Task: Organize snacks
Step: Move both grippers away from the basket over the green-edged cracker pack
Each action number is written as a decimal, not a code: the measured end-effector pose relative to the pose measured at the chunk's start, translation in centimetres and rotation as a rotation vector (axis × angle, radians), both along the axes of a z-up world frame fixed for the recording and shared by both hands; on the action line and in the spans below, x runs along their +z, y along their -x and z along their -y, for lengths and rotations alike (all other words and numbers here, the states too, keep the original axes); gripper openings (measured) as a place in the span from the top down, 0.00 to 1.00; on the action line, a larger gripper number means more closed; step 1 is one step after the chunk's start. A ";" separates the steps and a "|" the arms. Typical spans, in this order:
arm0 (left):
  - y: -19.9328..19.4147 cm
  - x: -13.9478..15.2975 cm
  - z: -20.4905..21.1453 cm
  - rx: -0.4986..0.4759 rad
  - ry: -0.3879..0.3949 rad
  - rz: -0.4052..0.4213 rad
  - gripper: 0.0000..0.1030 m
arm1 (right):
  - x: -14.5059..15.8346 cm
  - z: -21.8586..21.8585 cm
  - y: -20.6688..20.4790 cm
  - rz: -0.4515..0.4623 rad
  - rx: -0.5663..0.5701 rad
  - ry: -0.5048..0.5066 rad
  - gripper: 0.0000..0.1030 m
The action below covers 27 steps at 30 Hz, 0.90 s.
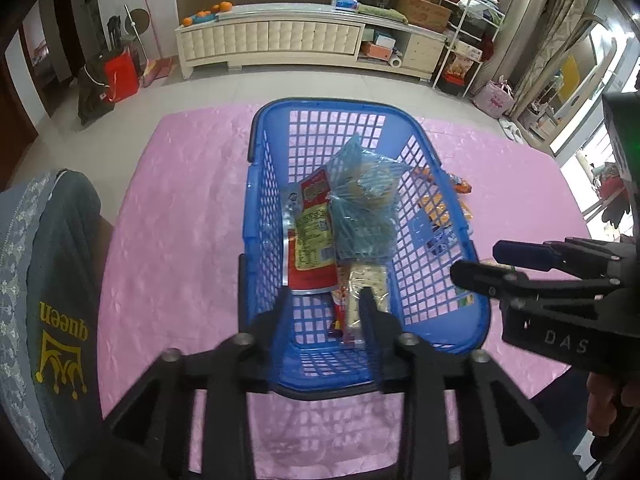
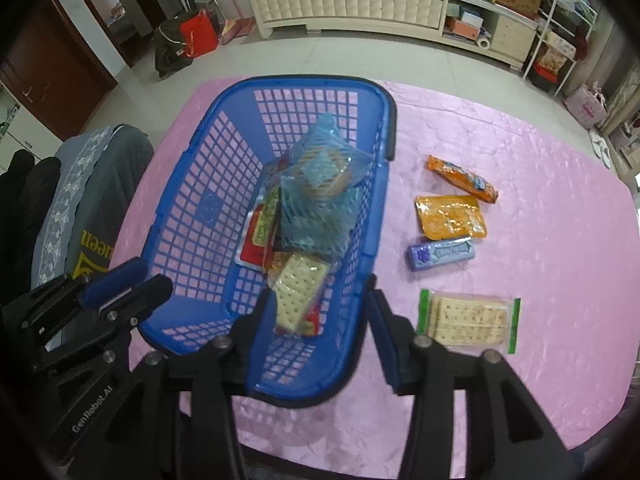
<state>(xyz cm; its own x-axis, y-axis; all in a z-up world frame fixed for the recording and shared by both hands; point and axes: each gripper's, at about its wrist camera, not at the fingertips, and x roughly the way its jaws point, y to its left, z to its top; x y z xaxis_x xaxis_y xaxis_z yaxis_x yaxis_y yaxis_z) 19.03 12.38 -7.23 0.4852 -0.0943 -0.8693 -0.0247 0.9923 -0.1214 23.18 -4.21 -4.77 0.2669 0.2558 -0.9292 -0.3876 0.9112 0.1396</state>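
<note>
Our left gripper hangs over the near end of the basket with its jaws parted and nothing between them; its fingertips frame a cracker pack lying on the basket floor. Our right gripper has its jaws spread wide, one finger inside the basket and the other outside its right wall, so the near right corner of the rim sits between them untouched as far as we can tell. In the left wrist view the right gripper shows from the side, just beside the basket's right rim.

Inside the basket we see the cracker pack at the near end, a red packet along the left and a blue bag leaning across the middle, all overlapping.

On the pink tablecloth right of the basket lie four snacks in a loose column: an orange bar farthest, an orange pouch, a purple pack and a second cracker pack nearest, just beside our right finger.

A grey chair cover stands left of the table.
</note>
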 end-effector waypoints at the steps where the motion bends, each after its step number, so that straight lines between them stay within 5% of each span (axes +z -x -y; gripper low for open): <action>1: 0.0 0.1 0.3 -0.001 -0.002 0.001 0.62 | 0.1 0.4 0.1 0.003 0.002 -0.001 0.38; 7: 0.0 1.0 2.3 -0.011 -0.026 0.006 0.47 | 1.0 3.6 0.0 0.016 -0.023 -0.030 0.24; 13: -0.3 2.0 5.0 -0.043 -0.031 0.022 0.34 | 1.7 7.2 -0.1 0.046 -0.030 -0.012 0.21; 27: -1.9 2.3 14.9 -0.176 -0.030 0.029 0.27 | 2.0 17.8 -0.6 0.105 -0.117 0.001 0.19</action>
